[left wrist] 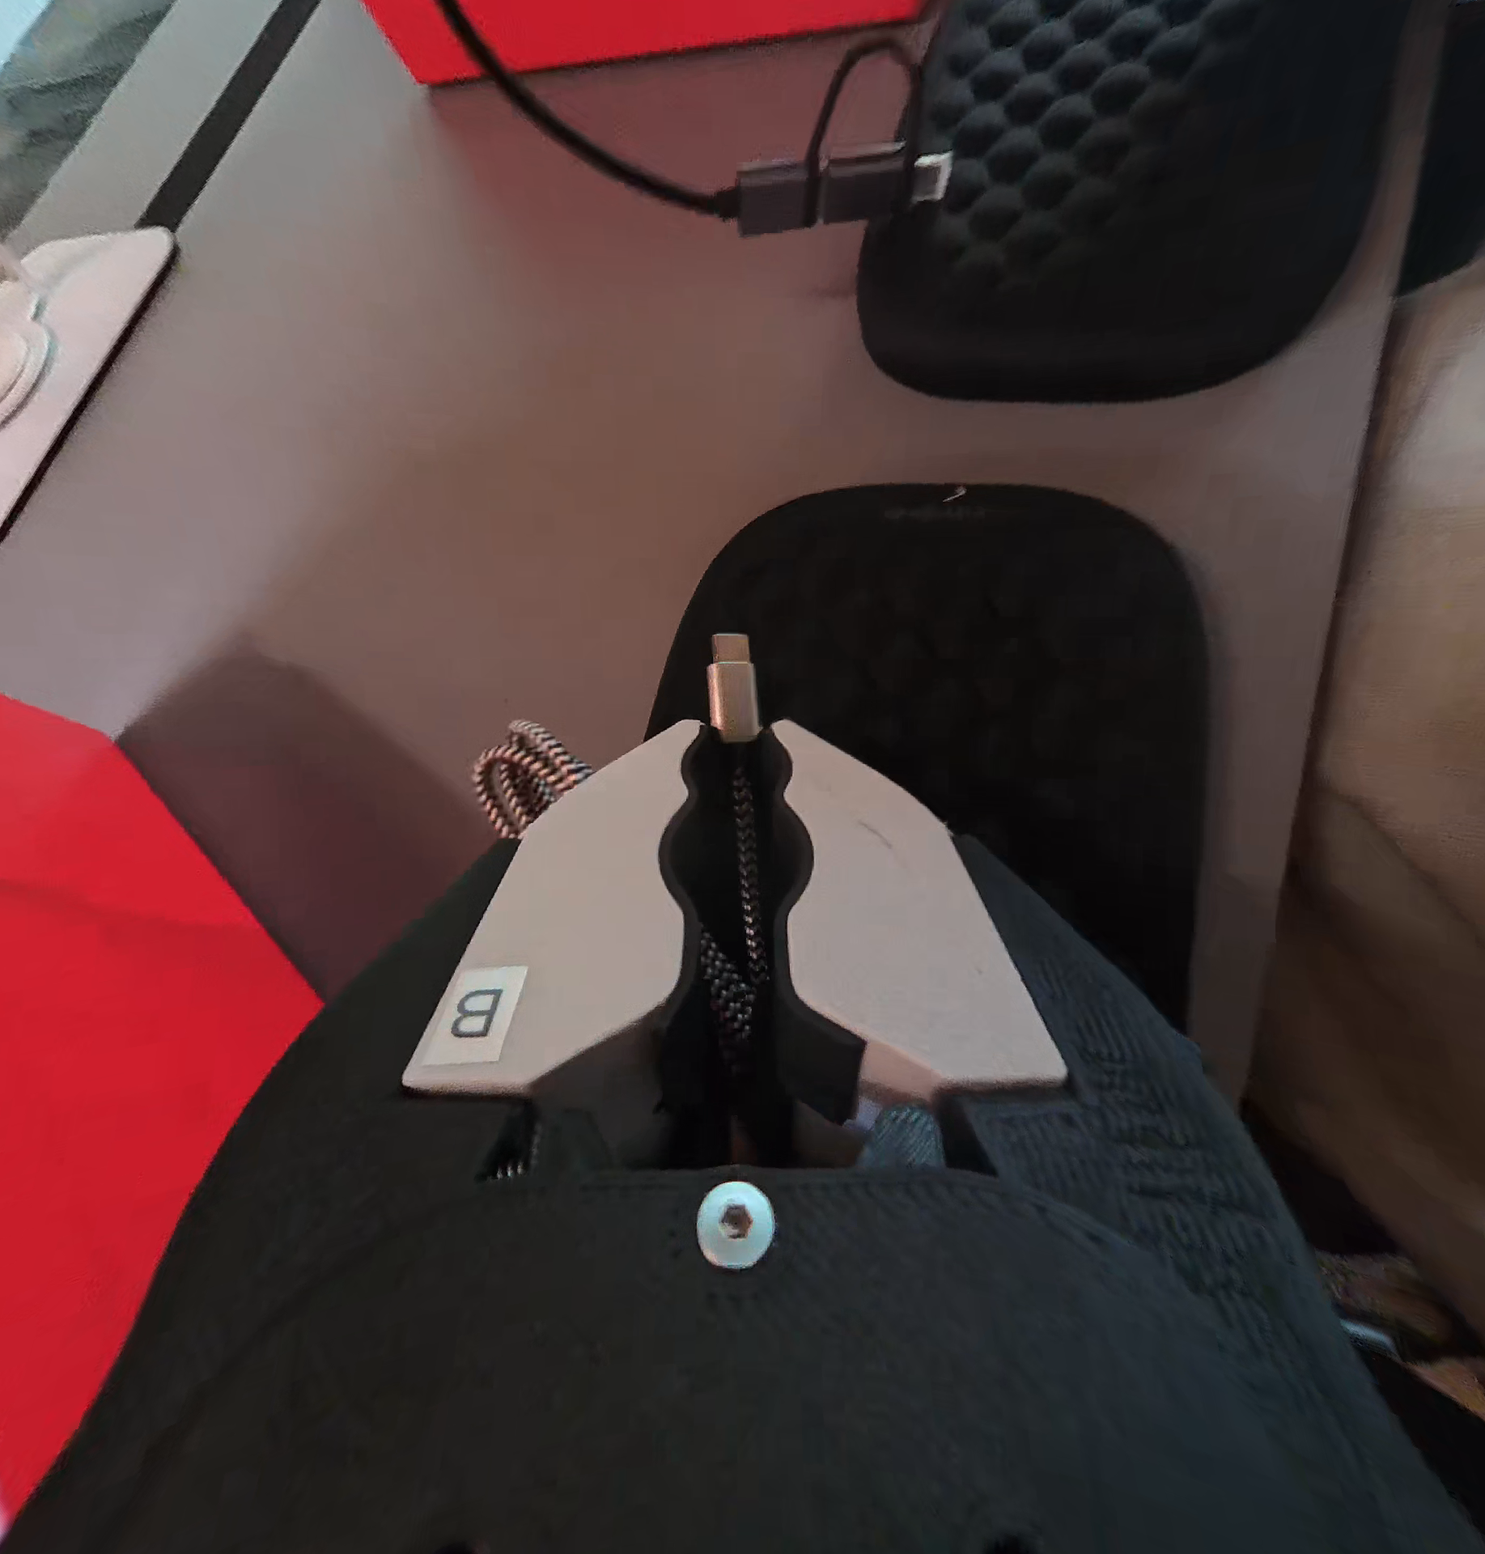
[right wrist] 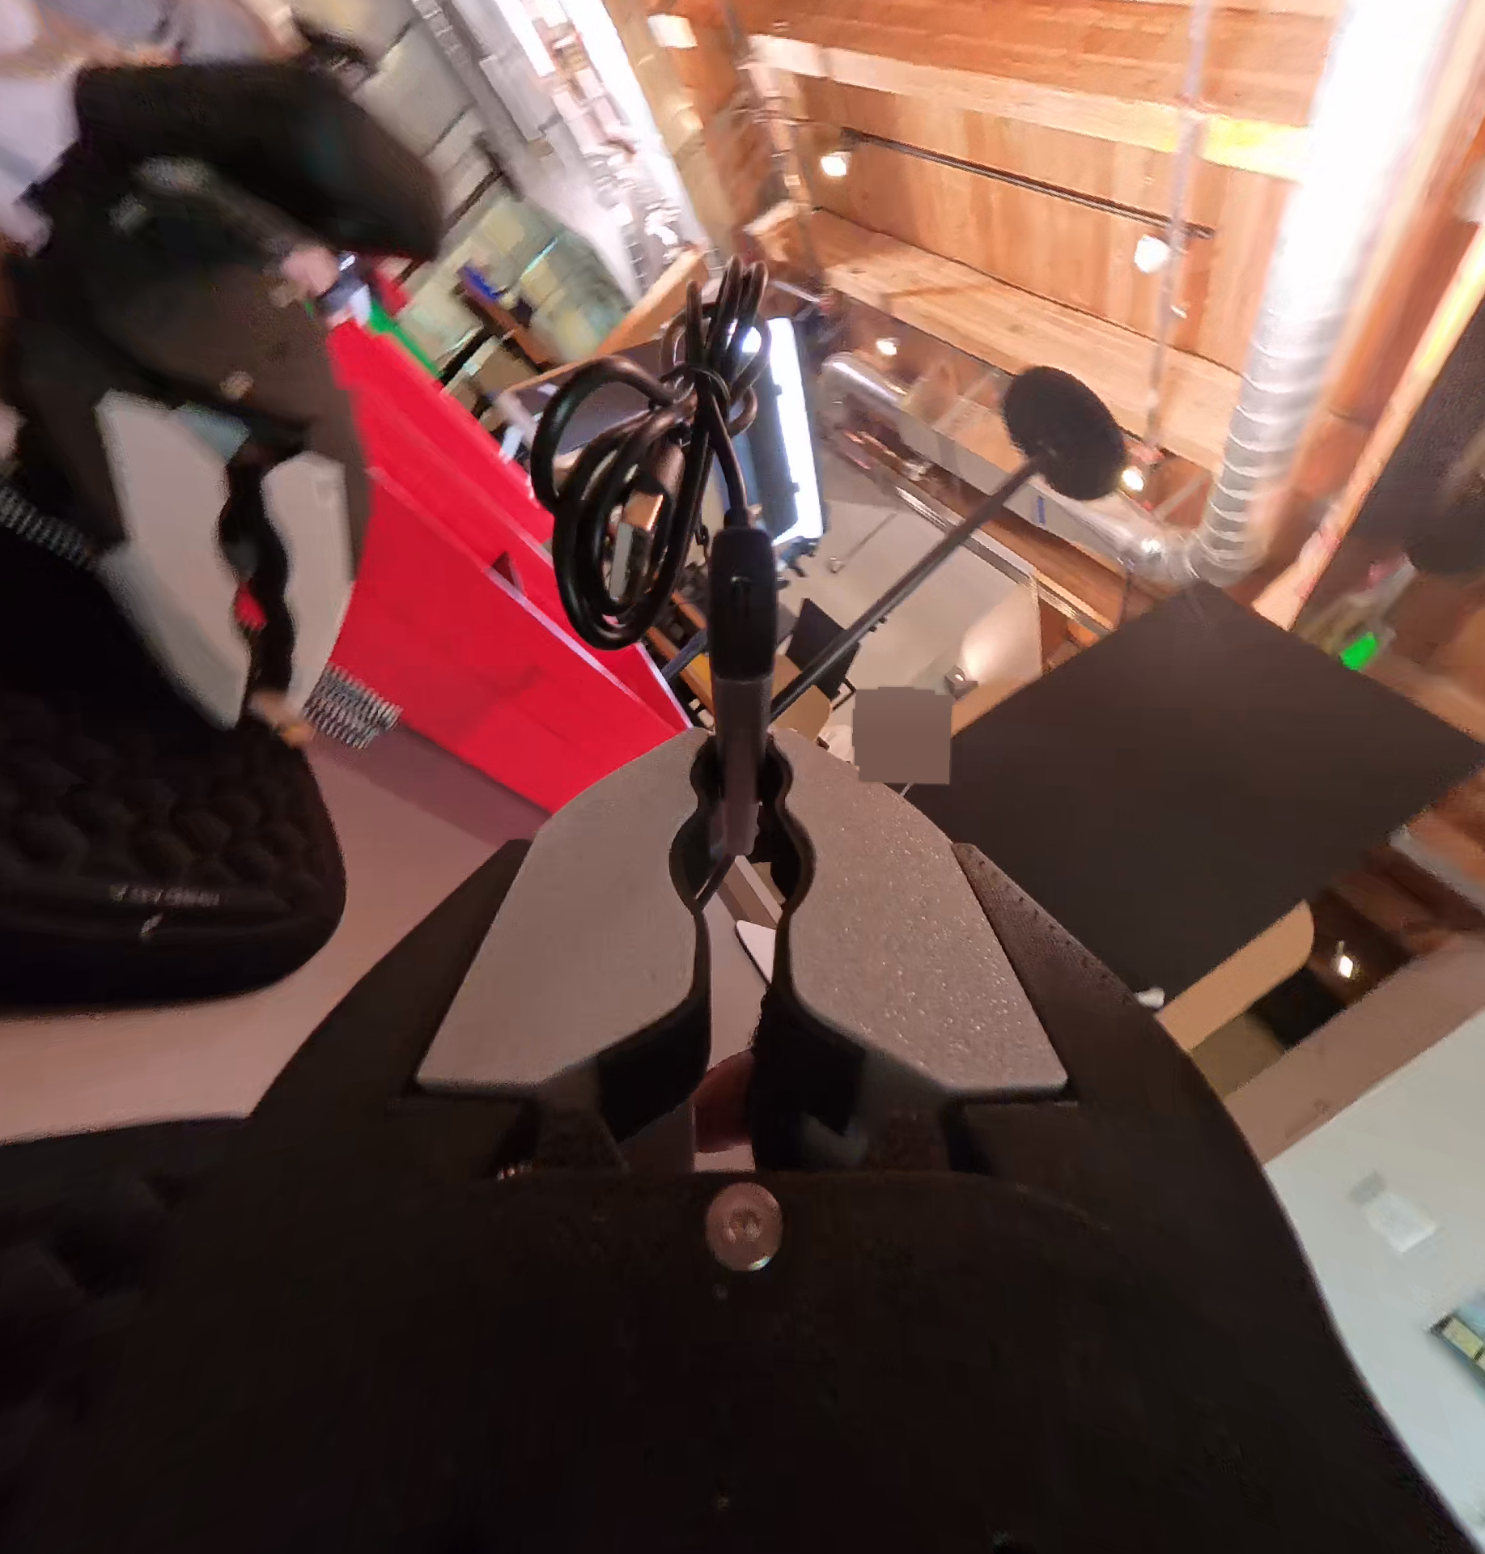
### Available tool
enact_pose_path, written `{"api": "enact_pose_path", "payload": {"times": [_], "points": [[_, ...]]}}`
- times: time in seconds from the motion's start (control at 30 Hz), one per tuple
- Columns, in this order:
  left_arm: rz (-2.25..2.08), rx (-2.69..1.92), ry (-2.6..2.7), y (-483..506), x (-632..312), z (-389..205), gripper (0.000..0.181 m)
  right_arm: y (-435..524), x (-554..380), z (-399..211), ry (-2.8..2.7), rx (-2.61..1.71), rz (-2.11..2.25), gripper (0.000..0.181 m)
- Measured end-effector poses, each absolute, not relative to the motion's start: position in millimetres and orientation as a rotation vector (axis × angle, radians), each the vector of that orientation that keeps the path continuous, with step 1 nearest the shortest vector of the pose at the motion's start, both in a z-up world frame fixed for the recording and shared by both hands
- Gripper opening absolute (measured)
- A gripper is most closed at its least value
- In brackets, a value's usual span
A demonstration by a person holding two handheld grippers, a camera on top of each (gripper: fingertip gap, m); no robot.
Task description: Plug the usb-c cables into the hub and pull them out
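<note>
While both grippers are loaded, no plug is seated yet.

Item 1, nearest: left gripper (left wrist: pixel 734 730), closed on a braided cable (left wrist: pixel 743 874), its silver usb-c plug (left wrist: pixel 730 689) jutting past the tips over a black padded mat (left wrist: pixel 1016 715). A white sticker (left wrist: pixel 476 1013) with printed writing sits on one finger; its text is not recorded.

Item 2: spare braided coil (left wrist: pixel 524 778), lying on the worktop (left wrist: pixel 436 471) just beside the left gripper.

Item 3: right gripper (right wrist: pixel 740 744), closed on a slim grey hub (right wrist: pixel 739 715) raised off the worktop, with its own thin black lead (right wrist: pixel 629 496) bundled above it. The left gripper also shows, blurred, at the left of the right wrist view.

Item 4, farther: a grey adapter with black cable (left wrist: pixel 831 193), lying at the edge of a second black mat (left wrist: pixel 1142 193); whether it belongs to the task cannot be told.

Item 5, farthest: red box (left wrist: pixel 638 34).

Progress: judged early. Plug and hub are gripped but well apart; insertion and withdrawal remain. Faint embossed marks on the mats are unreadable.
</note>
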State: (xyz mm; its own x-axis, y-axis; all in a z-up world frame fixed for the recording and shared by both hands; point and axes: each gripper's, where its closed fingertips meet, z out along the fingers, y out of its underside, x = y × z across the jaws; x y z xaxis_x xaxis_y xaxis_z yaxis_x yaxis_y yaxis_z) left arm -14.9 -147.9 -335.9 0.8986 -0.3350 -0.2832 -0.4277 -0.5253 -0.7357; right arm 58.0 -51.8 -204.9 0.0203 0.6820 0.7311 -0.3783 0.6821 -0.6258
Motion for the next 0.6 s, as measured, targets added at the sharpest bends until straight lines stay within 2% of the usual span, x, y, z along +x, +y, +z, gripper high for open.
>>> {"api": "enact_pose_path", "payload": {"times": [0.2, 0.37, 0.6], "points": [[-0.008, -2.220, 0.737, -160, 0, -291, 0.008, -87, 62, -227, -1.539, 0.116, 0.495, 0.008], [-0.218, -2.201, 0.795, -153, 18, -262, 0.009, -102, 67, -241, -1.634, 0.262, 0.424, 0.008], [-0.364, -2.291, 0.664, -127, 42, -282, 0.008, -92, 56, -253, -1.670, 0.261, 0.255, 0.008]]}}
